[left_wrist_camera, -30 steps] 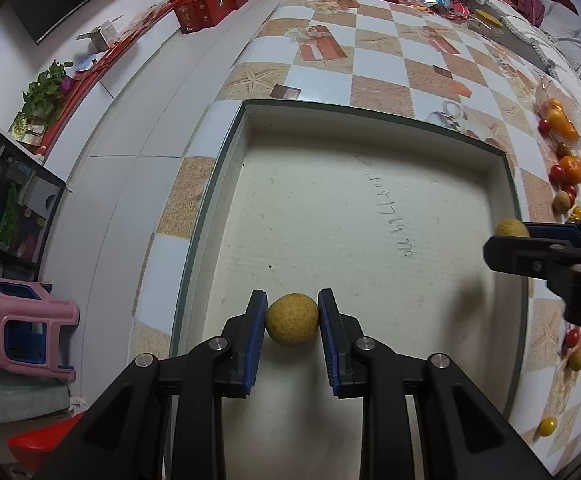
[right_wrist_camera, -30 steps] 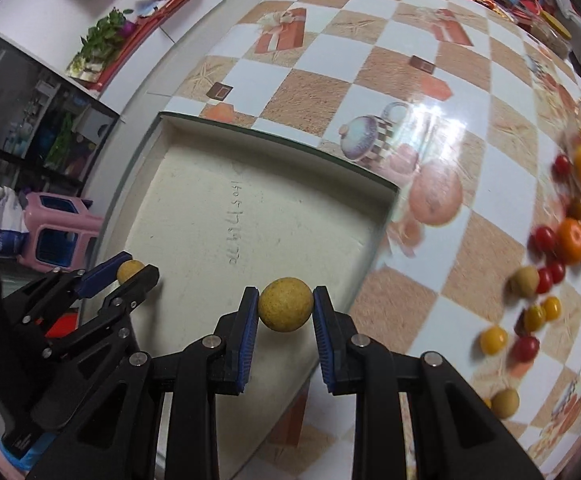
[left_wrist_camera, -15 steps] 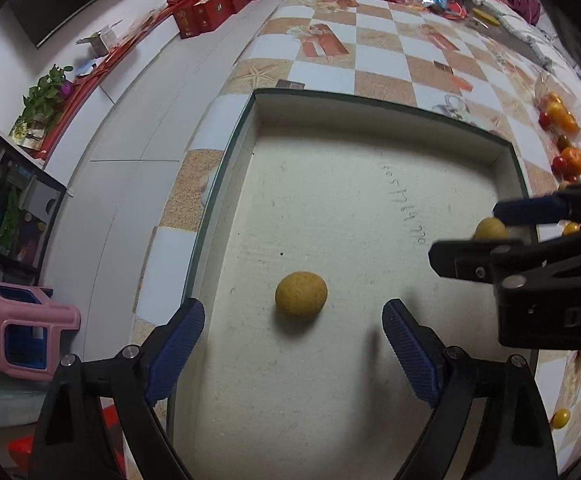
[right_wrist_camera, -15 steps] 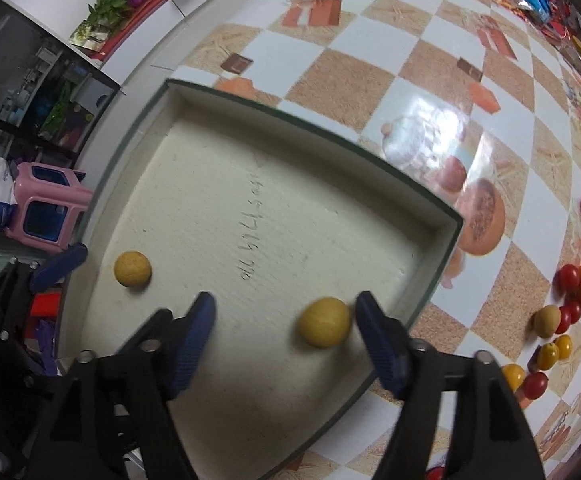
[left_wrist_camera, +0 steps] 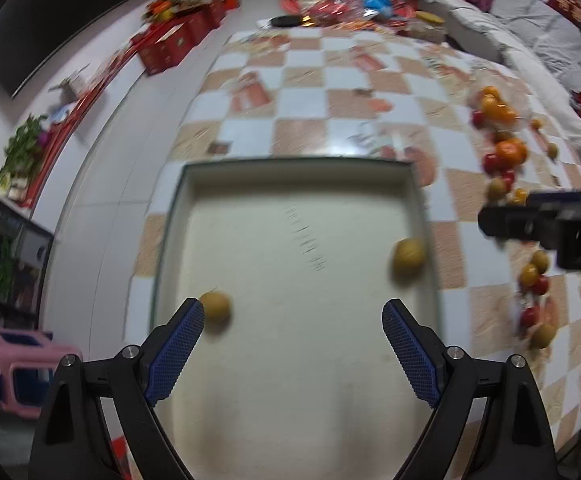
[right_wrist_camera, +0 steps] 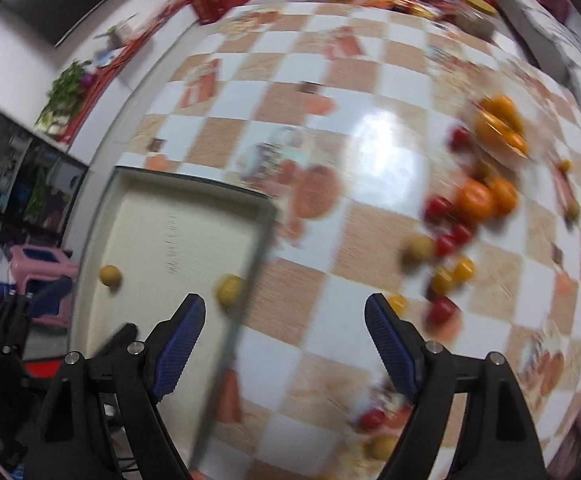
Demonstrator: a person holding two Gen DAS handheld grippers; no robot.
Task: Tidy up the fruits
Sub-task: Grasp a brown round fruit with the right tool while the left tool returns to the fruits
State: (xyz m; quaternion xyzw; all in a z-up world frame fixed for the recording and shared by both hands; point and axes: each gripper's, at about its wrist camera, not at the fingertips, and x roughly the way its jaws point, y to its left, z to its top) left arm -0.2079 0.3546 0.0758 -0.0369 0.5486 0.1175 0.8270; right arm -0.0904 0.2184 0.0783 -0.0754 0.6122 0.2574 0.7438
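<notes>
Checkered tablecloth (right_wrist_camera: 322,364) covered the table; cream tray (left_wrist_camera: 302,360) sat at its near-left corner; loose fruit pile (right_wrist_camera: 474,208) lay well to the tray's right; two yellow-brown fruits lay in the tray, one (left_wrist_camera: 216,307) near its left wall, one (left_wrist_camera: 409,257) by its right wall; left gripper (left_wrist_camera: 292,350) and right gripper (right_wrist_camera: 284,338) both gaped wide, holding nothing.

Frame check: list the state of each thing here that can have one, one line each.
Left gripper: open, nothing between its pads.
Right gripper: open, holding nothing.
Tray: on the checkered table, two fruits inside.
Left tan fruit: loose on the tray floor, near the left wall.
Right tan fruit: loose by the right wall.
Fruit pile: scattered on the table, outside the tray.
</notes>
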